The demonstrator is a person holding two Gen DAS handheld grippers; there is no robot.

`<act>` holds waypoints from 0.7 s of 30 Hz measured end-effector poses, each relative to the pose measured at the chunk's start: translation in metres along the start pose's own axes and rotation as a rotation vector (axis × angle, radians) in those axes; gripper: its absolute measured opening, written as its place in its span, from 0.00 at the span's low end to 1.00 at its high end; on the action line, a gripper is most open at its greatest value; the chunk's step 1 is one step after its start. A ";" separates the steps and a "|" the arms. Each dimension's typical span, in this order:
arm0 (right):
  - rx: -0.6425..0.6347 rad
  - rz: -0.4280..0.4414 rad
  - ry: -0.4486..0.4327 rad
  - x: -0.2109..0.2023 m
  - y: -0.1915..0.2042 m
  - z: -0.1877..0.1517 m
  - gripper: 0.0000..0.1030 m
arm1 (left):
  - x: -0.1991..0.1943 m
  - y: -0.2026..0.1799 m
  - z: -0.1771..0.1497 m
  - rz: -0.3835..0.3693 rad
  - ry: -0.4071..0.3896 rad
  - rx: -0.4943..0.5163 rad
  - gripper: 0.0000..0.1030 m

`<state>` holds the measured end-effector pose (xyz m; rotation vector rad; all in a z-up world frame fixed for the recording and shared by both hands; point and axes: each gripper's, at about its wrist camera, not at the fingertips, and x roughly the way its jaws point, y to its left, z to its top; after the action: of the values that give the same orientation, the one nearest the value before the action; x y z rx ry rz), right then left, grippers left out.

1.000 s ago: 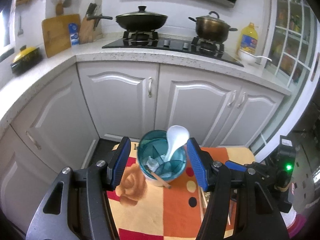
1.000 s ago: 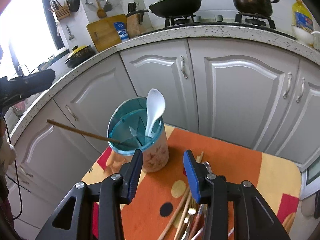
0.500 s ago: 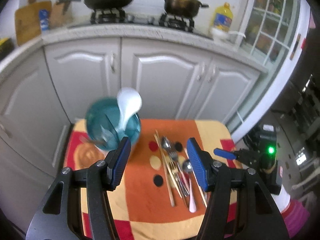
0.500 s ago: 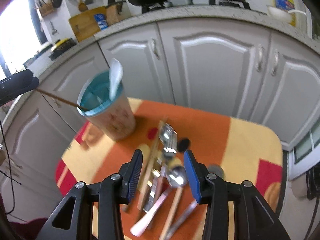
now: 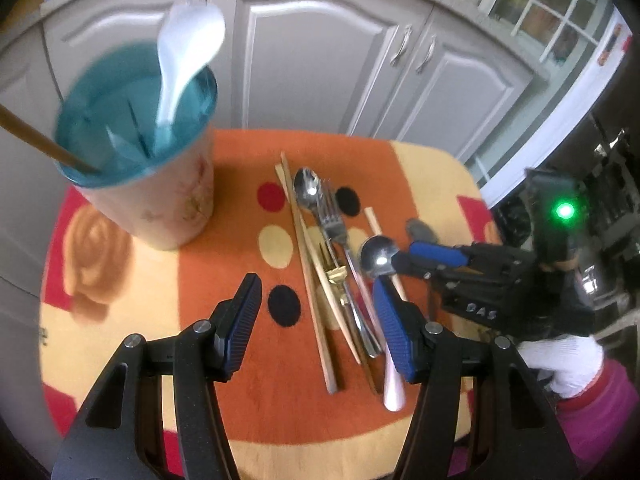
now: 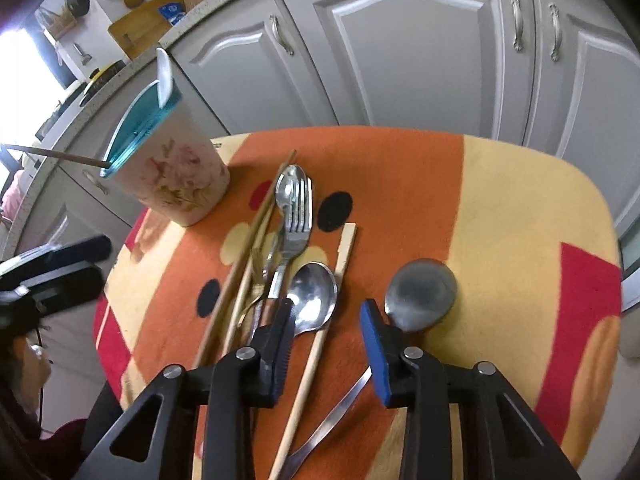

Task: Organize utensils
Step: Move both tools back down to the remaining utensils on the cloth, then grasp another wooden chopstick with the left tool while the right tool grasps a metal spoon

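Note:
A floral utensil holder point(image 5: 168, 208) with a teal rim stands at the table's left and holds a white spoon point(image 5: 184, 52) and one chopstick point(image 5: 36, 140). To its right lies a pile of chopsticks point(image 5: 308, 264), forks point(image 5: 330, 216) and spoons. My left gripper point(image 5: 318, 320) hangs open over the pile's handles, holding nothing. My right gripper point(image 6: 327, 312) is low over the pile with its jaws closing. The steel spoon's bowl point(image 6: 314, 296) and a chopstick point(image 6: 316, 356) lie between them, not pinched. A dark spoon point(image 6: 420, 294) lies by the right finger.
An orange, yellow and red cloth point(image 5: 240, 400) covers the small table. White cabinet doors point(image 5: 312, 60) stand close behind it. A white-gloved hand point(image 5: 568, 364) holds the right gripper point(image 5: 400, 260). The left gripper point(image 6: 60, 264) shows at the left edge of the right wrist view.
Both grippers have sunk and tipped down, from facing the holder and cabinets to hovering over the pile. The right jaws have narrowed a little.

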<state>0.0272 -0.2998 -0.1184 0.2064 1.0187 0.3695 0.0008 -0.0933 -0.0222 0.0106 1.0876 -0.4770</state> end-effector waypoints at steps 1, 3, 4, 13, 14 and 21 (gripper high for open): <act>0.004 0.006 -0.002 0.002 -0.001 0.000 0.30 | 0.009 0.003 -0.001 0.002 0.013 -0.009 0.51; 0.010 0.018 -0.005 0.005 -0.004 0.003 0.29 | 0.023 0.006 -0.001 0.011 0.042 -0.021 0.46; 0.010 0.023 -0.004 0.006 -0.004 0.004 0.28 | 0.030 0.009 -0.001 0.012 0.054 -0.029 0.45; -0.026 0.043 -0.001 0.017 0.001 0.015 0.23 | 0.061 0.015 0.014 0.022 0.070 -0.086 0.44; -0.023 0.054 0.003 0.019 0.001 0.015 0.21 | 0.064 0.015 0.015 0.025 0.073 -0.088 0.38; -0.005 0.082 -0.006 0.019 -0.003 0.014 0.05 | 0.082 0.016 0.019 -0.012 0.118 -0.099 0.07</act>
<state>0.0485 -0.2950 -0.1274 0.2454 1.0053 0.4457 0.0533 -0.1131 -0.0868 -0.0557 1.2273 -0.4364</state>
